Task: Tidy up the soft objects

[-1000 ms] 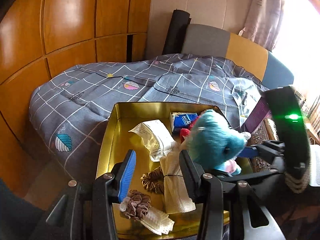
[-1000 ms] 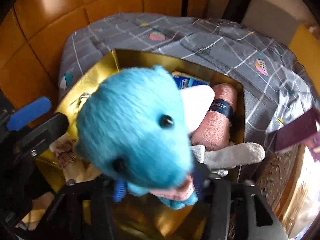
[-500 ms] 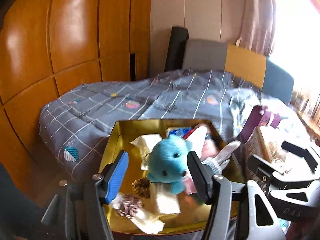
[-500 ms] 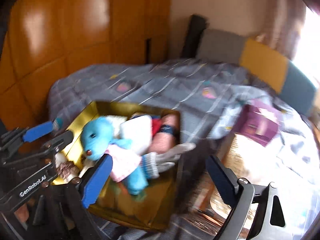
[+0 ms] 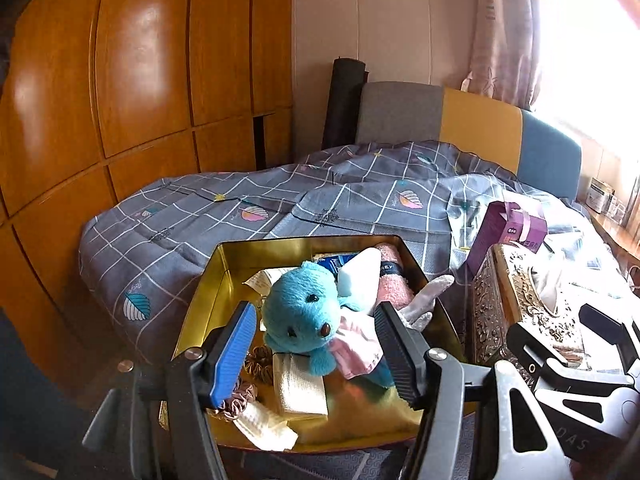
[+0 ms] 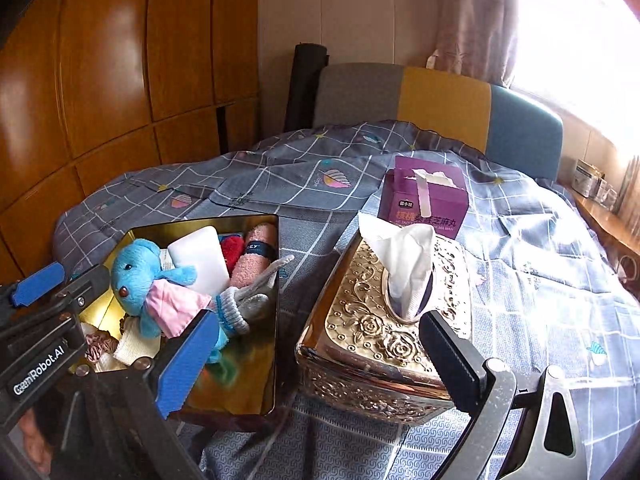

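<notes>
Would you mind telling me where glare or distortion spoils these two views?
Left wrist view: the window at upper right is blown out white, and the wardrobe panels bow with fisheye curvature and carry glare patches. Right wrist view: the same window overexposes, washing out the bedspread nearby; both pictures are sharp.

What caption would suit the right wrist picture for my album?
Open right gripper hovers over the bed, between a gold tin holding a blue plush toy and an ornate tissue box.

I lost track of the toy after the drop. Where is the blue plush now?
The blue plush lies in the gold tin, left in the right wrist view, against the white pad and grey glove.
</notes>
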Tool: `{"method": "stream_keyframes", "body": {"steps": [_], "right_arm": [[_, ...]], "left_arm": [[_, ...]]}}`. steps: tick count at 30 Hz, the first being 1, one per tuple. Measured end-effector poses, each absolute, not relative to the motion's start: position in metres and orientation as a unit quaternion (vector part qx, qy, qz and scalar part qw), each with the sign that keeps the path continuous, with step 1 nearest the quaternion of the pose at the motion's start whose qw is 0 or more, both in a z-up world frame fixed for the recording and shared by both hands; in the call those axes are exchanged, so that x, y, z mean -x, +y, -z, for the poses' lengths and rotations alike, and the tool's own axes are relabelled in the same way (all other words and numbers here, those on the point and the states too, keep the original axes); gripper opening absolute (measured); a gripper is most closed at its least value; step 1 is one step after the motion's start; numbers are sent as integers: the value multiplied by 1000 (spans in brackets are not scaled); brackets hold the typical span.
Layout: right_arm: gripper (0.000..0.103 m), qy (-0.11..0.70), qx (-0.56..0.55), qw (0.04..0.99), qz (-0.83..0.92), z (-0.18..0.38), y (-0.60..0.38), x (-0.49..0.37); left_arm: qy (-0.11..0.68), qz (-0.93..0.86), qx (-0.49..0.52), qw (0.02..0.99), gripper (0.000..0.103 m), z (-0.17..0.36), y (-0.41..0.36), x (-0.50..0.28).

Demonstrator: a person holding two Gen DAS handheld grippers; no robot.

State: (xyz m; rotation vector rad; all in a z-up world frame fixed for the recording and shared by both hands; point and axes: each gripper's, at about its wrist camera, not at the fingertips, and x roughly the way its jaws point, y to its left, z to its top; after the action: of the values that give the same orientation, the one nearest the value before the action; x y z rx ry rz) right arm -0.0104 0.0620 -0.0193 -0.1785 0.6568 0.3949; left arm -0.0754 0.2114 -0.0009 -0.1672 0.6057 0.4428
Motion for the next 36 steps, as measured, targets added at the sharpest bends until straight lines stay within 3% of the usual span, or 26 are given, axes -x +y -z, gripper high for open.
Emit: {"method": "stream_keyframes", "body": {"steps": [36], "right_arm": [[101,330,95,917,-203,28,73,13]], "left_arm": [[310,-206,91,924,62,8,216,71]]}}
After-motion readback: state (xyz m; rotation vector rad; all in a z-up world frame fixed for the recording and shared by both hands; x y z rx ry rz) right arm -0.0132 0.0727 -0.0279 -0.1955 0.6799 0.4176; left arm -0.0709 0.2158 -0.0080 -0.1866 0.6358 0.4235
